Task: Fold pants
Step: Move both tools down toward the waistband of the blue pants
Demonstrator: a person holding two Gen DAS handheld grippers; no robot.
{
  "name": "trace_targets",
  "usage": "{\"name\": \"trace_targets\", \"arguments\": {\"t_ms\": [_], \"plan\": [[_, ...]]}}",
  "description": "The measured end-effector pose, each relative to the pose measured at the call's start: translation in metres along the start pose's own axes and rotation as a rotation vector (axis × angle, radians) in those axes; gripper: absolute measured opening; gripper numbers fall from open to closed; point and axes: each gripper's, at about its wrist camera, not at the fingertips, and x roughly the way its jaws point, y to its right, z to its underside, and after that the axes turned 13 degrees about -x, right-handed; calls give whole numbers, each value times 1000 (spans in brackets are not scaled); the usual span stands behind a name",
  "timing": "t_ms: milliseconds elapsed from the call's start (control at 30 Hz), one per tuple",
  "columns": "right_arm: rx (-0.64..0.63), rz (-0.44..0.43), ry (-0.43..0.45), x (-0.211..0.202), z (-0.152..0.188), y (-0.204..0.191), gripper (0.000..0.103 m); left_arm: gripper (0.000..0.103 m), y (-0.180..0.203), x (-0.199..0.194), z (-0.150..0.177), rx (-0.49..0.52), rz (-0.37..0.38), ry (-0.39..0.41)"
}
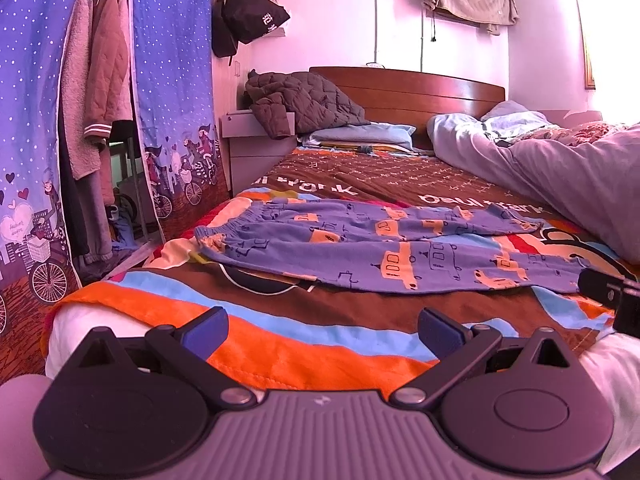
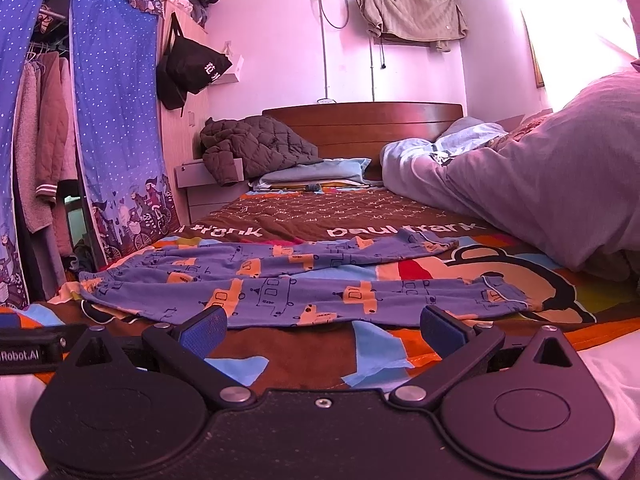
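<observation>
Left wrist: left gripper (image 1: 322,330) spread, empty; pants (image 1: 384,248) flat at 12 o'clock. Right gripper (image 2: 323,330) spread, empty.

The pants (image 2: 280,288) are blue with orange cars and thin dark line drawings. The bed cover (image 2: 304,360) under them has brown, orange, light blue and red patches, with white letters on its far brown part. The curtain (image 1: 176,80) on the left is blue with white dots. The jacket (image 1: 304,100) is brown and quilted.
</observation>
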Motion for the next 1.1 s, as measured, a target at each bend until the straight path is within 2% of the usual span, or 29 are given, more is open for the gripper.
{"name": "trace_targets", "arguments": {"t_ms": [167, 300, 433, 667, 867, 967, 1100], "plan": [[0, 4, 18, -17, -15, 5, 102, 103, 2, -8, -8, -27, 3, -12], [26, -9, 26, -31, -29, 11, 102, 103, 8, -9, -21, 3, -34, -63], [51, -22, 15, -32, -38, 15, 102, 103, 10, -15, -32, 18, -32, -63], [90, -16, -55, -25, -52, 17, 102, 103, 17, -16, -49, 66, -18, -83], [35, -23, -37, -32, -67, 9, 102, 103, 9, -16, -68, 63, 41, -112], [-18, -48, -12, -36, -87, 1, 102, 103, 6, -17, -87, 107, 44, -96], [-31, -127, 40, -39, -139, 7, 102, 103, 2, -16, -129, 132, 51, -71]]}}
